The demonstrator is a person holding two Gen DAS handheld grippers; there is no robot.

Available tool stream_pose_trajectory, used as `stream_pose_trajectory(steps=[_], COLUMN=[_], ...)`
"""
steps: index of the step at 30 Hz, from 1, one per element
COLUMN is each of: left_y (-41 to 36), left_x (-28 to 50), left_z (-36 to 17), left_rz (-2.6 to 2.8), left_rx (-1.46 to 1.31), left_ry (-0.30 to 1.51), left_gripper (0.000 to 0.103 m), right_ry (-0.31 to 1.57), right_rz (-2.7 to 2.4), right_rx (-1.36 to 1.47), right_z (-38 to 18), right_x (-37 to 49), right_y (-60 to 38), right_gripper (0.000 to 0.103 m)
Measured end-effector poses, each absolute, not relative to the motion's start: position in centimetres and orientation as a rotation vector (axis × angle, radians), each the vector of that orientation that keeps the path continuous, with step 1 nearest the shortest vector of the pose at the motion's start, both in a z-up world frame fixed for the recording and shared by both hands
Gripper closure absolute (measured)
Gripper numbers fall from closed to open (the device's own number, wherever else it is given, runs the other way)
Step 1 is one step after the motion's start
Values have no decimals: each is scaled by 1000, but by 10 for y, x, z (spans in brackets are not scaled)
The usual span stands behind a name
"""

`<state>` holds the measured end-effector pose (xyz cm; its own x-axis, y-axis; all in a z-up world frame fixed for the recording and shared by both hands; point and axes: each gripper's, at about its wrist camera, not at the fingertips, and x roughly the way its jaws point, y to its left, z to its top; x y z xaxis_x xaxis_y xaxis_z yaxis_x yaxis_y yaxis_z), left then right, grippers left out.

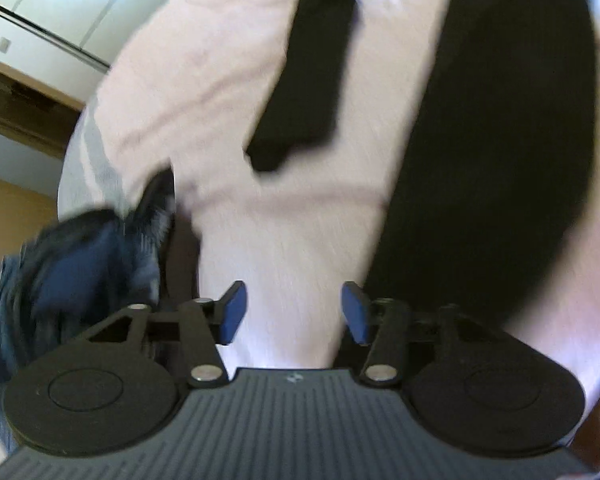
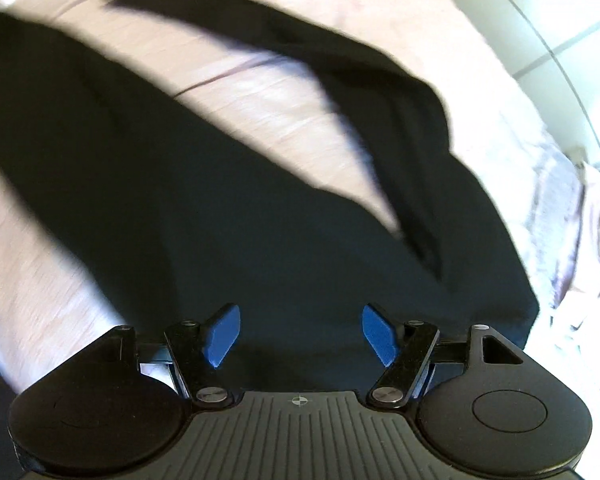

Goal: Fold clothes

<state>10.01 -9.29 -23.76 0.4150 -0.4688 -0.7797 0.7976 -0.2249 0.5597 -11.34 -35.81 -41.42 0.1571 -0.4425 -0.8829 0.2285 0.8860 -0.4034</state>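
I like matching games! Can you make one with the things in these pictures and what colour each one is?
Things:
1. garment spread out under the grippers
2. bed cover it lies on
3. pads on the fingers
4. crumpled clothes at the left edge of the left wrist view

Colours:
A. bright blue
B. pale pink
C. dark blue and grey mixed
D. black

Pairs: 1-D, 2-B, 3-A, 4-C
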Motion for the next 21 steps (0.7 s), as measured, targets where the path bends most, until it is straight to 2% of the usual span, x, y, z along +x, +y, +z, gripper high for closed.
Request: stream_pose_trajectory(steps=[5, 8, 10, 11, 12, 13, 15, 21], left_y=[-190, -239, -262, -271, -279, -283, -287, -294], left_x=[99, 92, 90, 89, 88, 89, 93, 135], left_z=[-274, -303, -321, -329, -334, -334, -323, -208], left_rz=[-1297, -1307, -1309, -1308, -1306, -1300, -1293, -1194], left_rx=[1319, 1362, 1413, 1441, 1465, 1480, 1471, 1309], left_ry=[219, 188, 181, 176, 177, 189, 221, 391], left_gripper=[36, 37, 45, 58, 83, 92, 100, 101], right_ry=[1296, 1293, 1299, 1302, 1304, 1306, 1309, 1270], right_rz=[-539, -519, -492, -480, -469, -460, -436, -404], right_rx=[-199, -228, -252, -264, -276, -289, -299, -296], right_z=[-411, -419, -431, -440, -450, -457, -465, -474], right_x=[-92, -91, -92, -91, -90, -91, -99, -107], right_y=[-402, -416, -430, -444, -458, -467, -486, -540], right_gripper=[32, 32, 32, 32, 32, 32, 32, 32])
